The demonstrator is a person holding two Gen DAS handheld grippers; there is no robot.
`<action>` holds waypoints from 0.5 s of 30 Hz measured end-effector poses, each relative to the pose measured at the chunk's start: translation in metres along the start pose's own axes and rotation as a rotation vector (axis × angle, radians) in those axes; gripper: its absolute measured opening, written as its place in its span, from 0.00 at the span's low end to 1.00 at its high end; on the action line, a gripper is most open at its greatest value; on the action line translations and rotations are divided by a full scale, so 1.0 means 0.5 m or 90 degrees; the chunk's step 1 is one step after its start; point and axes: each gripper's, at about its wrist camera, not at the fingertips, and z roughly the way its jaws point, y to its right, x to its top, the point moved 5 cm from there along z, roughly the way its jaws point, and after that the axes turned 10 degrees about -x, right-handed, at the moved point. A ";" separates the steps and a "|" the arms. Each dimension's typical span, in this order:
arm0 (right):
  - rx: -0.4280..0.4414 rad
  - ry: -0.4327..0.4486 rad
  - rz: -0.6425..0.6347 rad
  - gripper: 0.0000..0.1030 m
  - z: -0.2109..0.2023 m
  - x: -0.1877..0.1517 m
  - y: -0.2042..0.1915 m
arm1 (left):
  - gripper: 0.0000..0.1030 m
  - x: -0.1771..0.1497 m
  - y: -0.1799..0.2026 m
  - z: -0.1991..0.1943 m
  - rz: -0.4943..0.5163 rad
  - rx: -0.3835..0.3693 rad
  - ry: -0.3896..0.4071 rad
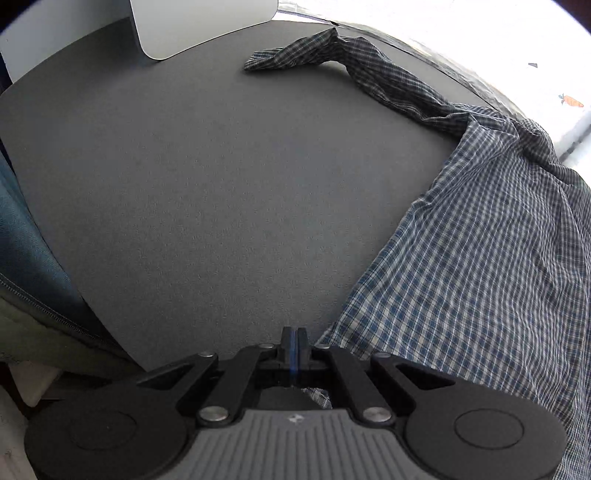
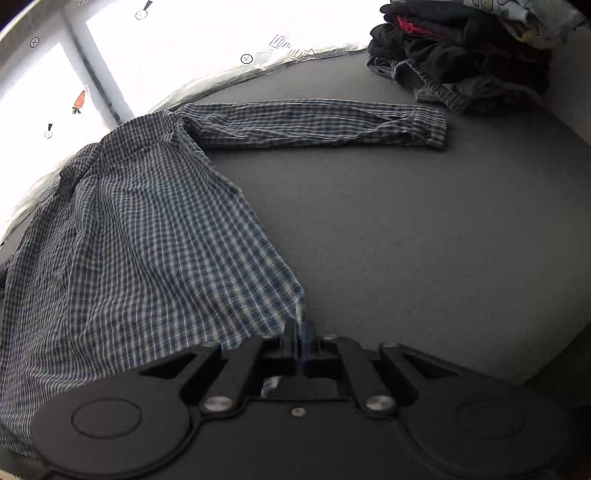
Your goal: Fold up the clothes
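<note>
A blue and white checked shirt (image 1: 480,258) lies spread on the dark grey table (image 1: 203,184). In the left wrist view one sleeve (image 1: 332,55) stretches to the far edge. My left gripper (image 1: 294,338) is shut at the shirt's near hem corner, with cloth showing under the jaws. In the right wrist view the shirt (image 2: 147,240) fills the left side and its other sleeve (image 2: 314,123) lies straight out to the right. My right gripper (image 2: 299,332) is shut on the other hem corner.
A pile of dark clothes (image 2: 461,55) sits at the table's far right corner. A white flat object (image 1: 203,26) stands at the far left. A blue-green bag or cloth (image 1: 29,258) hangs beside the table's left edge. A bright patterned wall (image 2: 166,48) lies behind.
</note>
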 end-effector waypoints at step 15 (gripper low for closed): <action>-0.014 -0.008 -0.029 0.47 0.037 0.003 -0.010 | 0.58 -0.017 0.037 0.045 0.102 -0.057 -0.008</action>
